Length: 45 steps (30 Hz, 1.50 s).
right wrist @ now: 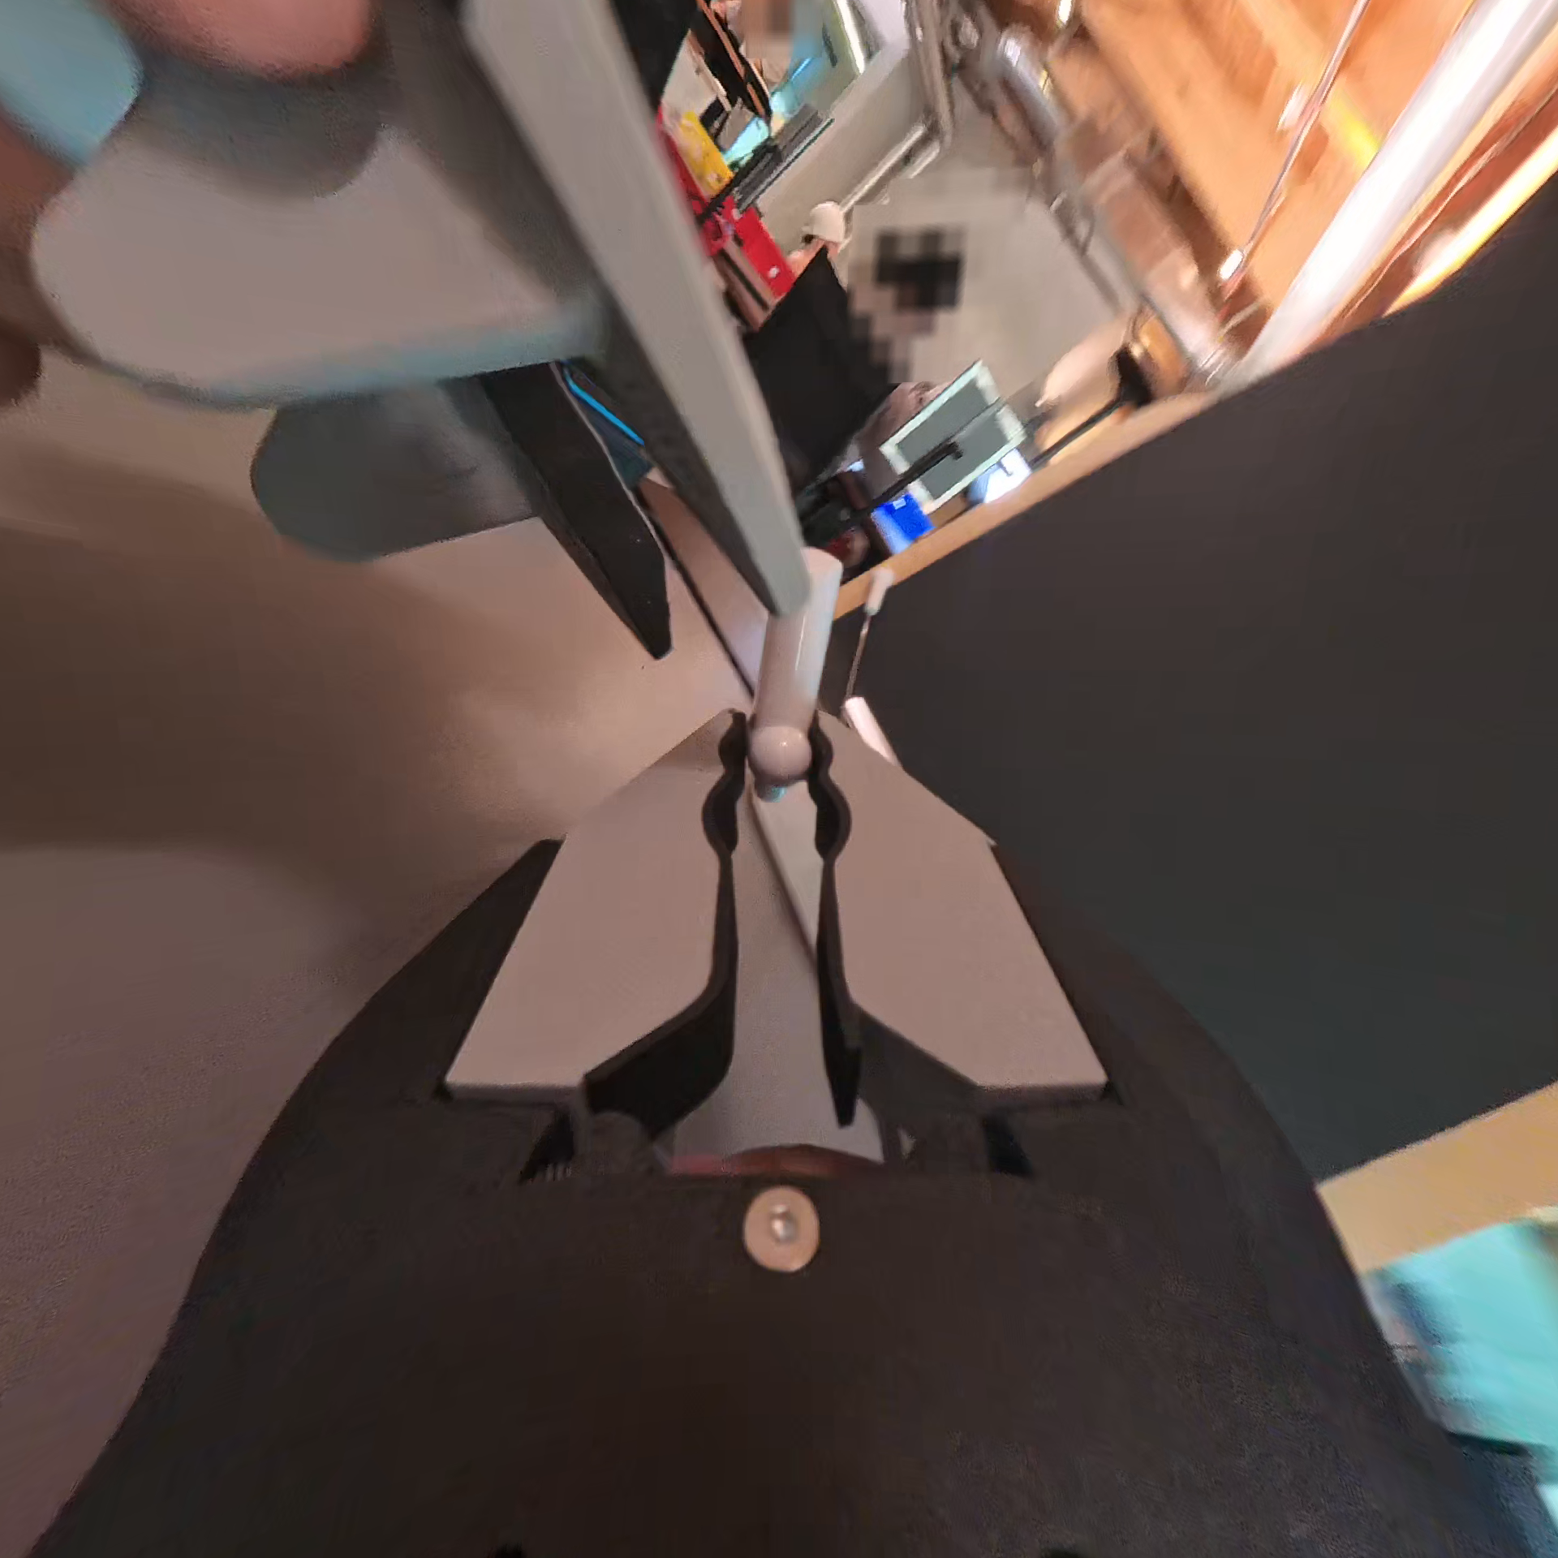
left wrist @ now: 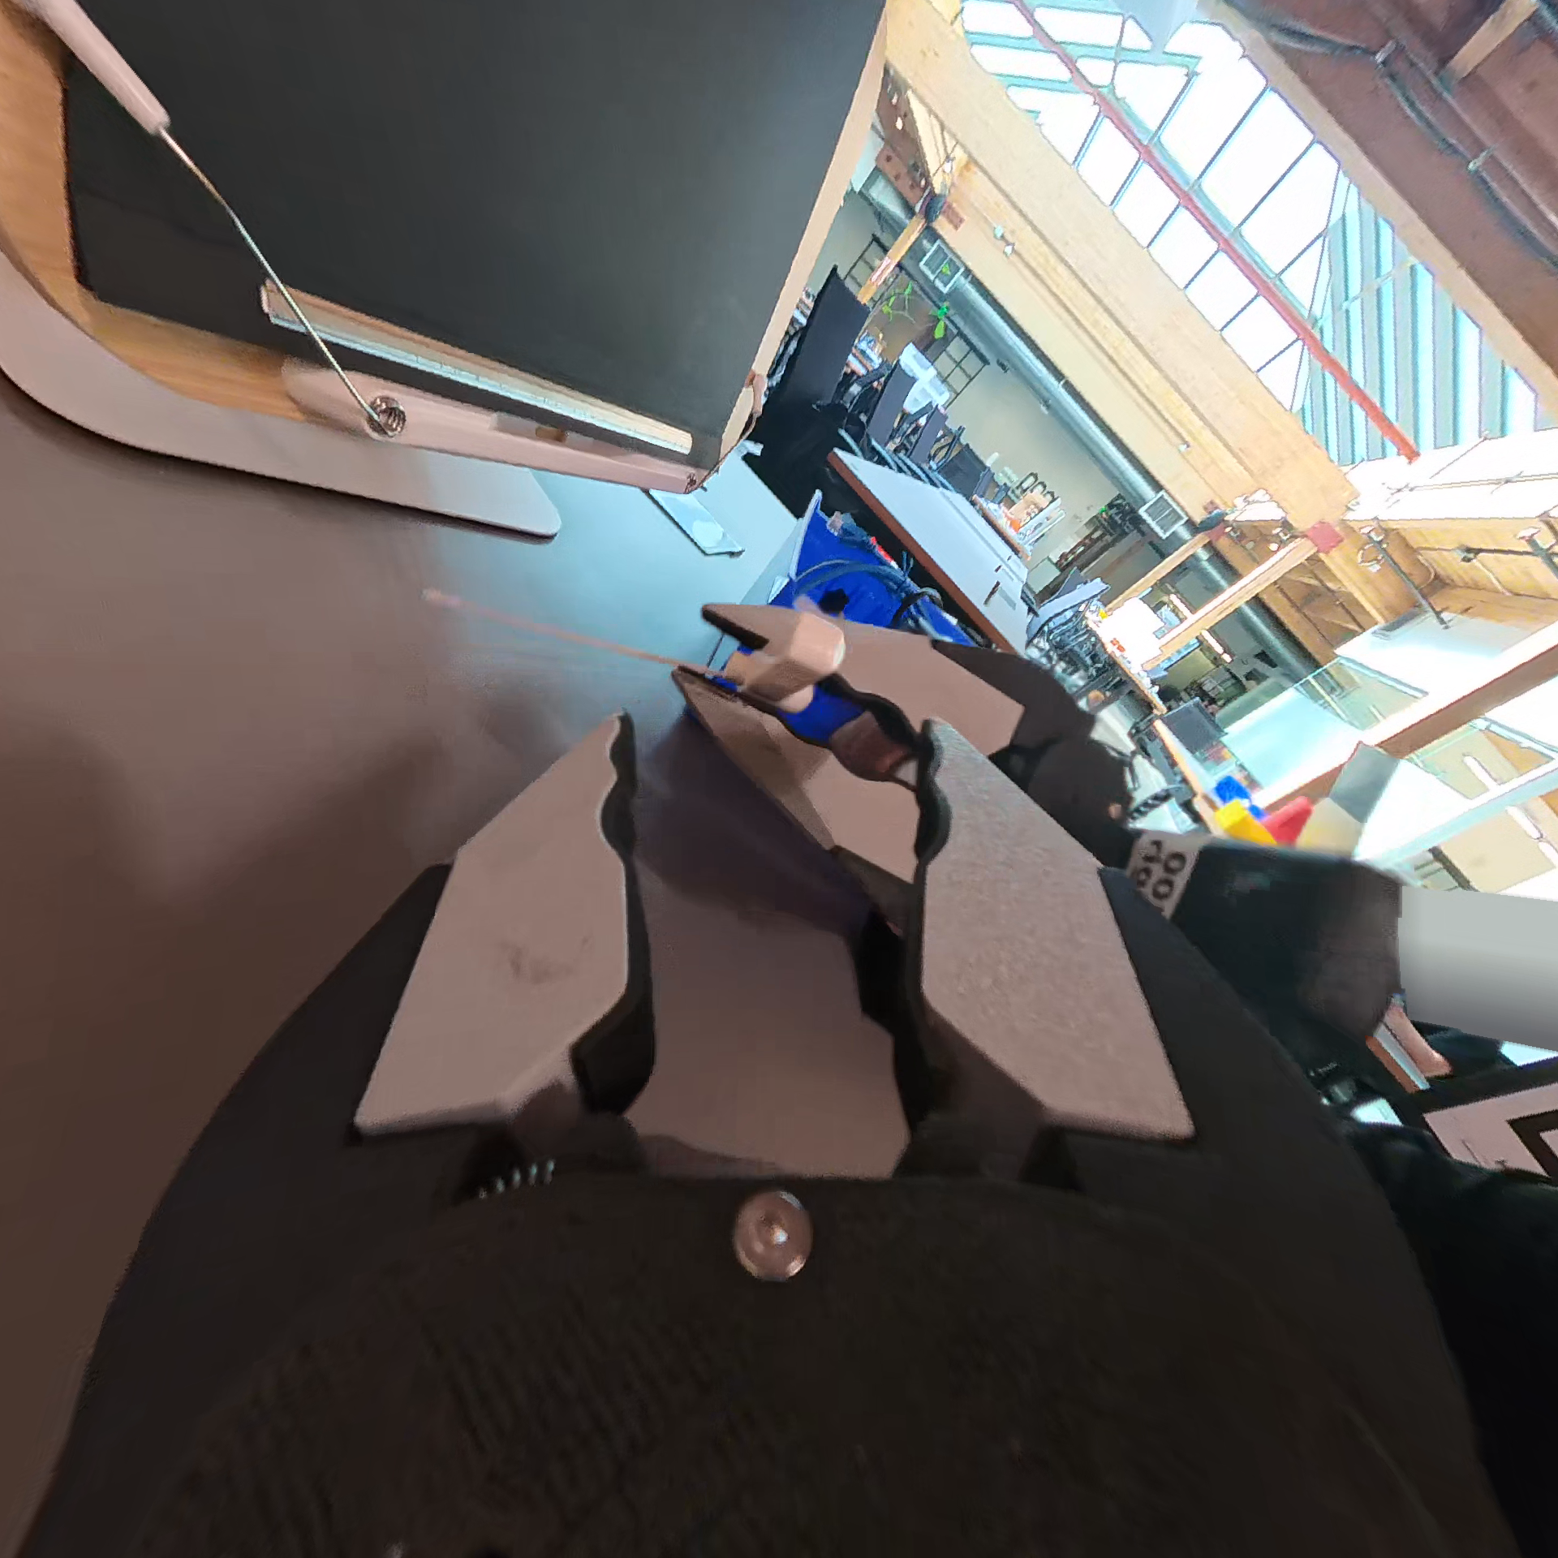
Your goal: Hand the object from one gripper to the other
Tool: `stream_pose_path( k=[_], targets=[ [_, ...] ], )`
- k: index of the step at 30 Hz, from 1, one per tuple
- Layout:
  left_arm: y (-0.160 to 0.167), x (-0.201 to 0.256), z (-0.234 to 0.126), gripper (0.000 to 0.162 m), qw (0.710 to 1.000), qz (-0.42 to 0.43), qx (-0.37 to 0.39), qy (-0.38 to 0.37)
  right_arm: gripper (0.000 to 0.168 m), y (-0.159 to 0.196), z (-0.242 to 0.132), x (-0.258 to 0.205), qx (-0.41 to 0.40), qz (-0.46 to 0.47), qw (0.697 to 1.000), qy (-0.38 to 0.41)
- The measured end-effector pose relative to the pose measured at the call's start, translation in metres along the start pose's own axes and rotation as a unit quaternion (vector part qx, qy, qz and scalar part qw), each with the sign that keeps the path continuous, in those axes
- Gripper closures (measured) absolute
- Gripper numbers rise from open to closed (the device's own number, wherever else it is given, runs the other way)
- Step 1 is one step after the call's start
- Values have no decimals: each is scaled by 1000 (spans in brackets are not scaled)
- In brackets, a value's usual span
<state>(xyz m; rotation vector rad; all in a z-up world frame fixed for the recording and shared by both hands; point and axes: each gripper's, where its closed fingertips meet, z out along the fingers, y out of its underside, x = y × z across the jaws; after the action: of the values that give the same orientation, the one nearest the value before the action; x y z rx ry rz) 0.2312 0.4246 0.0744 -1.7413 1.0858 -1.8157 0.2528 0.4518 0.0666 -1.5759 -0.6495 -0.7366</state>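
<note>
My left gripper is gaping wide, empty; just beyond it, my right gripper is pinching the white-handled probe above the worktop.

My left gripper has grey fingers on a black body. My right gripper has the same colours and holds a white tool with a thin silver wire. The table is grey-brown, the board black with a wooden edge.
</note>
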Motion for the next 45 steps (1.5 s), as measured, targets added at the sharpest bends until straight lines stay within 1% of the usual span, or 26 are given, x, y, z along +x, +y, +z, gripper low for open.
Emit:
stream_pose_path(
  k=[2, 4, 7, 9, 12, 14, 17, 18, 19, 24, 29, 32, 34, 36, 38, 40, 42, 43, 44, 45],
  targets=[
    [4, -1, 2, 95, 1000, -6, -6, 1, 157, -3, -1, 2, 5, -93, 995, 35],
    [4, 0, 3, 95, 1000, -13, -4, 11, 158, -5, -2, 5, 4, -158, 985, 64],
    [3, 5, 2, 101, 999, -22, -1, 32, 157, -1, -1, 6, -13, -222, 971, 88],
    [4, 6, 1, 102, 999, -24, -7, 37, 158, 2, 1, 3, -21, -262, 960, 93],
    [12, -3, 0, 107, 999, -12, -30, 13, 158, 2, 2, 0, -21, -310, 945, 103],
    [19, -6, -1, 113, 999, -8, -46, 10, 157, 0, 1, -2, -15, -332, 937, 107],
    [18, -5, -4, 141, 998, -23, -39, 32, 157, -4, 0, -8, 6, -365, 925, 106],
    [17, -6, -6, 147, 998, -26, -36, 33, 157, -6, -1, -10, 14, -376, 920, 107],
    [17, -7, -6, 150, 998, -28, -37, 33, 157, -7, -1, -11, 19, -380, 918, 108],
    [20, -2, -5, 146, 997, -39, -43, 55, 157, -10, -2, -12, 23, -384, 917, 109],
    [21, -6, -3, 150, 998, -21, -44, 39, 158, -9, -2, -13, 21, -384, 917, 106],
    [14, -5, -3, 150, 999, -17, -20, 40, 157, -8, -3, -8, 22, -345, 933, 101],
    [5, -7, -7, 150, 999, -27, 5, 45, 159, -3, -5, -4, 14, -299, 950, 84],
    [-7, -8, -14, 150, 997, -38, 39, 51, 158, 4, -7, 0, 7, -245, 967, 63],
    [-18, -8, -21, 150, 995, -38, 70, 58, 154, 13, -6, 3, -3, -173, 984, 39],
    [-22, -4, -23, 150, 993, -32, 86, 70, 151, 16, -5, -14, 0, -55, 997, -45],
    [-23, 2, -21, 150, 992, -18, 94, 86, 148, 6, -7, -35, 15, 72, 988, -138],
    [-24, 6, -21, 150, 991, -4, 100, 93, 143, 1, -9, -41, 18, 131, 976, -173],
    [-26, 10, -22, 150, 989, 14, 107, 100, 133, -4, -11, -45, 21, 184, 961, -207],
    [-27, 15, -23, 150, 987, 36, 113, 108, 128, -9, -13, -49, 23, 231, 943, -237]
  ],
)
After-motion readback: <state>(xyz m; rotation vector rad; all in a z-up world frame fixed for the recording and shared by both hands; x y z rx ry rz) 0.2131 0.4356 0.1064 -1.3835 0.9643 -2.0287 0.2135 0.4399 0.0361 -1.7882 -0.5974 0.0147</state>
